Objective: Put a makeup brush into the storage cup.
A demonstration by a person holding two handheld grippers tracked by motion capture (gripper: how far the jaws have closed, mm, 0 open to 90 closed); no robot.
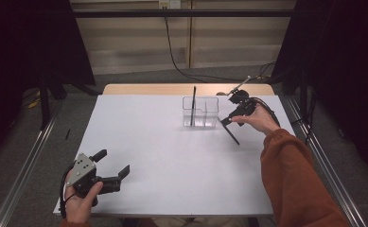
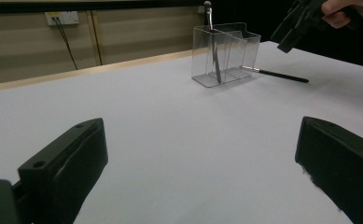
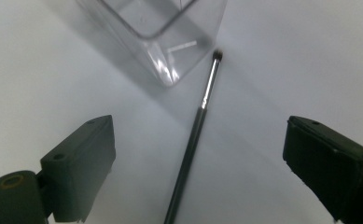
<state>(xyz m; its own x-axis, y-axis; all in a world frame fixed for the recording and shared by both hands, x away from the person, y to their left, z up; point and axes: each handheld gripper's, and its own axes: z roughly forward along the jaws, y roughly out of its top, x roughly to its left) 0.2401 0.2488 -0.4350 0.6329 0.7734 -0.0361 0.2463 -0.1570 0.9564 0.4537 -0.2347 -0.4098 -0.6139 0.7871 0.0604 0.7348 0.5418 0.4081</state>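
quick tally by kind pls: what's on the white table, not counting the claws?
Clear two-compartment holder: 1
Slim dark brushes: 2, one standing in the holder's left compartment, one lying flat on the table beside the holder
Total: 3
Both claws are open: left claw, right claw.

The white rectangular table (image 1: pixel 172 156) is evenly and brightly lit from above, while the upper corners of the high view sink into near-black. Shadows are soft and faint. The clear plastic two-compartment holder (image 3: pixel 165 37) throws small glints at the top centre of the right gripper view. In both gripper views the black claw jaws at the bottom edges are blurred.
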